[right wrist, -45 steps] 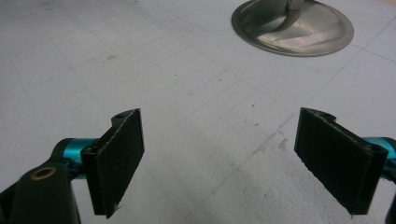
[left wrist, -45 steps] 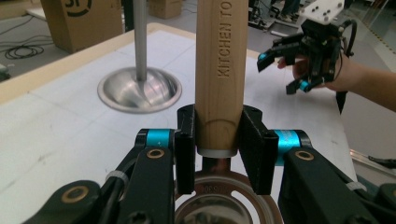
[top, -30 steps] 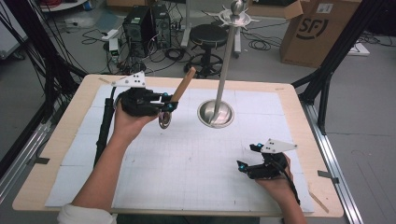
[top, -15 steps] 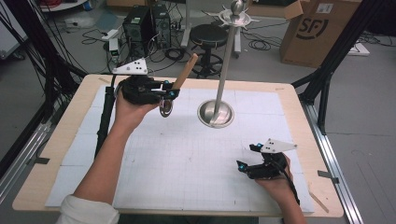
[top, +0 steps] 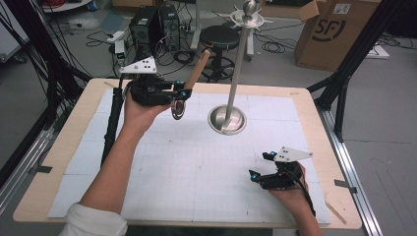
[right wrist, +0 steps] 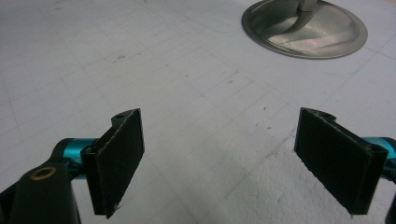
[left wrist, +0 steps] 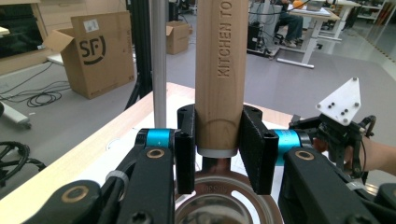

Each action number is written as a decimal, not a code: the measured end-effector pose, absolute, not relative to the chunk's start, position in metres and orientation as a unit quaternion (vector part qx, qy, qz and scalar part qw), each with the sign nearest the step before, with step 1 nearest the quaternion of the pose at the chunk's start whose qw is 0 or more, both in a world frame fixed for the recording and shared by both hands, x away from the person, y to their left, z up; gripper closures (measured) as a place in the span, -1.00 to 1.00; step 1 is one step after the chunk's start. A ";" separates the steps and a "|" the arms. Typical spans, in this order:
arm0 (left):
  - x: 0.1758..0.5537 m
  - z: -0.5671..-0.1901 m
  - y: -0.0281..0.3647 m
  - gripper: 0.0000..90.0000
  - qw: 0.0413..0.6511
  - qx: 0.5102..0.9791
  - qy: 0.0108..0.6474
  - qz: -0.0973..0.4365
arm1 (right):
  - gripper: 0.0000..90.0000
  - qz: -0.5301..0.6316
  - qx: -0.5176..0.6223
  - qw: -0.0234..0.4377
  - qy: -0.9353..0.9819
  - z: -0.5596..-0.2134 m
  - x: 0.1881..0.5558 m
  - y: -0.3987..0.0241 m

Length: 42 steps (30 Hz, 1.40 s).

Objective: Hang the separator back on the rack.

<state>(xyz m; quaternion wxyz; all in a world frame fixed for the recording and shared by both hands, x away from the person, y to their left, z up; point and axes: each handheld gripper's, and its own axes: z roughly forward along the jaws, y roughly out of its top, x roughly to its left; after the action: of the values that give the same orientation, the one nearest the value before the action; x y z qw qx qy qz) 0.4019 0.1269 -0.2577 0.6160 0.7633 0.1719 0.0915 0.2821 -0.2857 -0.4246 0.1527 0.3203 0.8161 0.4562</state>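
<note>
A kitchen tool with a wooden handle [top: 197,69] and a round metal end [top: 177,109] hangs in the air over the table's far left. My left gripper [top: 179,93] is shut on the handle's lower part. In the left gripper view the handle [left wrist: 222,70], stamped "KITCHEN TO", rises upright between the pads [left wrist: 185,144], with the shiny metal part [left wrist: 224,205] below. A steel stand has a round base [top: 227,119], a tall pole [top: 239,64] and a hooked top [top: 250,14]. My right gripper [top: 259,165] rests open near the front right, nothing between its pads [right wrist: 116,158].
A white gridded mat [top: 196,167] covers the wooden table [top: 59,147]. The stand's base [right wrist: 303,28] lies ahead of the right gripper. A cardboard box [top: 334,34], a stool [top: 220,37] and cables are on the floor beyond the table. Black frame posts [top: 339,93] flank the far corners.
My left gripper has lifted the tool higher and carried it slightly away toward the table's far edge. The right gripper has stayed put.
</note>
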 end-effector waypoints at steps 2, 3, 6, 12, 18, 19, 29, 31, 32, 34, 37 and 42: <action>0.403 -0.255 0.125 0.53 0.617 0.762 0.172 0.092 | -0.67 0.456 0.322 0.153 0.816 -0.424 0.282 -0.285; 0.403 -0.253 0.123 0.53 0.617 0.763 0.170 0.093 | -0.67 0.456 0.319 0.153 0.816 -0.424 0.282 -0.285; 0.406 -0.249 0.117 0.53 0.615 0.765 0.168 0.093 | -0.67 0.458 0.319 0.153 0.815 -0.424 0.282 -0.285; 0.412 -0.242 0.107 0.53 0.614 0.766 0.167 0.093 | -0.67 0.459 0.320 0.154 0.814 -0.423 0.280 -0.285; 0.418 -0.233 0.100 0.53 0.616 0.764 0.164 0.097 | -0.67 0.461 0.317 0.154 0.815 -0.423 0.280 -0.284; 0.419 -0.232 0.100 0.53 0.617 0.763 0.165 0.093 | -0.67 0.461 0.316 0.154 0.815 -0.423 0.280 -0.284; 0.429 -0.211 0.088 0.53 0.615 0.766 0.156 0.102 | -0.67 0.459 0.317 0.153 0.815 -0.423 0.280 -0.283; 0.433 -0.208 0.085 0.53 0.613 0.766 0.161 0.101 | -0.67 0.459 0.318 0.151 0.816 -0.424 0.280 -0.282; 0.434 -0.206 0.084 0.53 0.614 0.765 0.163 0.103 | -0.67 0.458 0.318 0.149 0.817 -0.425 0.280 -0.281; 0.436 -0.204 0.082 0.53 0.616 0.764 0.165 0.102 | -0.67 0.457 0.316 0.149 0.818 -0.425 0.280 -0.281; 0.437 -0.204 0.079 0.53 0.614 0.765 0.165 0.105 | -0.67 0.460 0.316 0.149 0.817 -0.425 0.280 -0.282; 0.439 -0.205 0.076 0.53 0.614 0.764 0.170 0.102 | -0.67 0.463 0.318 0.148 0.814 -0.424 0.280 -0.283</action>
<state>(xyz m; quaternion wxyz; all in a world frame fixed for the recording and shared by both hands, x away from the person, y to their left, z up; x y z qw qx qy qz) 0.4387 0.0762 -0.2054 0.6141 0.7640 0.1696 0.1022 0.2800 -0.2834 -0.4242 0.1485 0.3183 0.8140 0.4627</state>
